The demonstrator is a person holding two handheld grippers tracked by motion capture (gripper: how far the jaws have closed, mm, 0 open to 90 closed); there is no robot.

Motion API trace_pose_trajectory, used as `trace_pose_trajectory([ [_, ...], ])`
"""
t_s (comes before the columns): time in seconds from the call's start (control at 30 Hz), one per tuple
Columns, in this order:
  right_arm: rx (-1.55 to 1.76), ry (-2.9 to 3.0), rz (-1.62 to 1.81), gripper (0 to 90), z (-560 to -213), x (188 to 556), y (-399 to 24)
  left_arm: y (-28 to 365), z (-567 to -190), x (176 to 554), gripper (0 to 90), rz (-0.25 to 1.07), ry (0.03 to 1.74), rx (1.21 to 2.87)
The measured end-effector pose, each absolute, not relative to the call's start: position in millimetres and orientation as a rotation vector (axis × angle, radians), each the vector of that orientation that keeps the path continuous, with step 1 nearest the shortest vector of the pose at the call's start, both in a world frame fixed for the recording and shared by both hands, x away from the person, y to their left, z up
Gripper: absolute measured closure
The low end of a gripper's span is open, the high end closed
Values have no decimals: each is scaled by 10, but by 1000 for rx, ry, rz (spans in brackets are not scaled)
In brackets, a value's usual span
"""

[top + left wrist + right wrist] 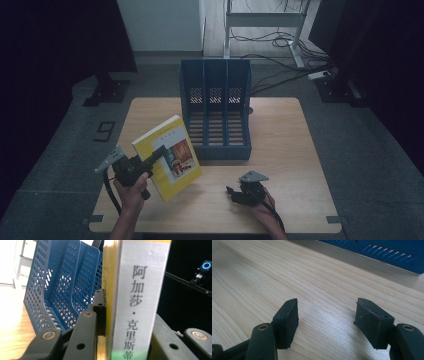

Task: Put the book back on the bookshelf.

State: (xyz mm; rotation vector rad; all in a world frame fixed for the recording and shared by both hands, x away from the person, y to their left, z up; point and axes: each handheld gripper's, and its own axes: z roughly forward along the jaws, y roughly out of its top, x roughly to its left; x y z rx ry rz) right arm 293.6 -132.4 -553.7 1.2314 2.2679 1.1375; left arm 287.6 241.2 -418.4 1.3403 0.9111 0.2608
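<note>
Nearest the person, the right gripper (235,192) rests low on the table (295,165) at the near right, its jaws standing wide with nothing but bare wood between them. To its left, the left gripper (159,154) is clamped on the book (169,156), gripping it across the spine end; in the left gripper view the pads press both covers with the white spine (135,300) facing the camera. The book is held off the table at the near left, cover up and tilted, its long axis running from near right to far left, the near corner lowest. Beyond it, at the far middle, stands the blue rack (216,107) with three slots open toward the person.

Risks, as I judge them: the grip sits at one edge, so the book's weight could swing it down or slip it out of the pads. Turned as it is, it could also catch on a divider (204,100) instead of entering a slot, and push the light rack back.
</note>
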Motion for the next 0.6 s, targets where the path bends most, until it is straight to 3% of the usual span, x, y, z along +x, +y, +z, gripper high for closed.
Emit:
trace_pose_trajectory([
  [0.6, 1237, 2265, 1138, 341, -5537, 2937, -1327, 2398, -4091, 3026, 754, 277, 919, 1330],
])
